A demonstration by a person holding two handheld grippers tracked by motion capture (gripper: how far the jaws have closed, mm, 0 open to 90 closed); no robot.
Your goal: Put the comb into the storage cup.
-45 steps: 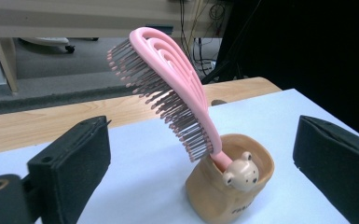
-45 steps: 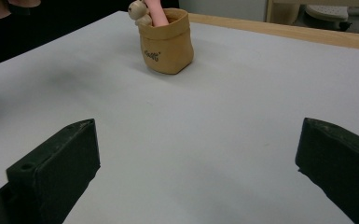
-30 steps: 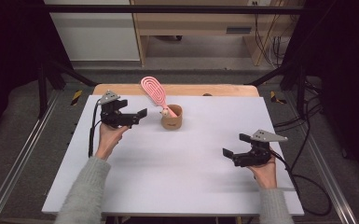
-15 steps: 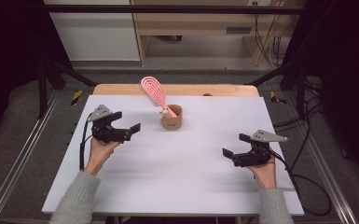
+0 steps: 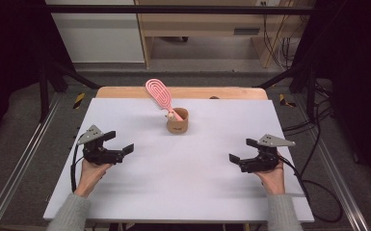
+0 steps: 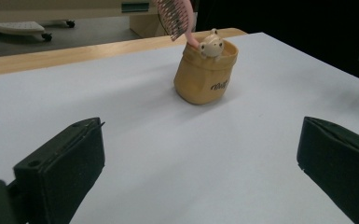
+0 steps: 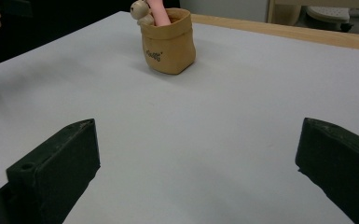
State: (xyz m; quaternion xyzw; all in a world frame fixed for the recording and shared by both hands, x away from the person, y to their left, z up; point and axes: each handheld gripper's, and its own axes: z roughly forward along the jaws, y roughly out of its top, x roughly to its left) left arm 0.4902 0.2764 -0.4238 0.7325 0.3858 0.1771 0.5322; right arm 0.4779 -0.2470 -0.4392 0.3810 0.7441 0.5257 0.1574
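Left gripper (image 5: 119,148) rests on the white table (image 5: 197,192), jaws wide and empty, well apart from the small tan fabric pouch (image 5: 178,121) at centre rear. The pink oval hairbrush (image 5: 159,94) leans out of the pouch leftward, so I'd judge any nudge tips both over. Right gripper (image 5: 245,153) sits jaws spread, holding nothing.

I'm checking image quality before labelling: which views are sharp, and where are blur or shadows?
High view: even light, dark surroundings, soft shadows under the left hand-held gripper and the right hand-held gripper. Left gripper view: the tan pouch is fairly sharp, with a soft shadow at its base. Right gripper view: the pouch is readable, and the left edge is slightly smeared.
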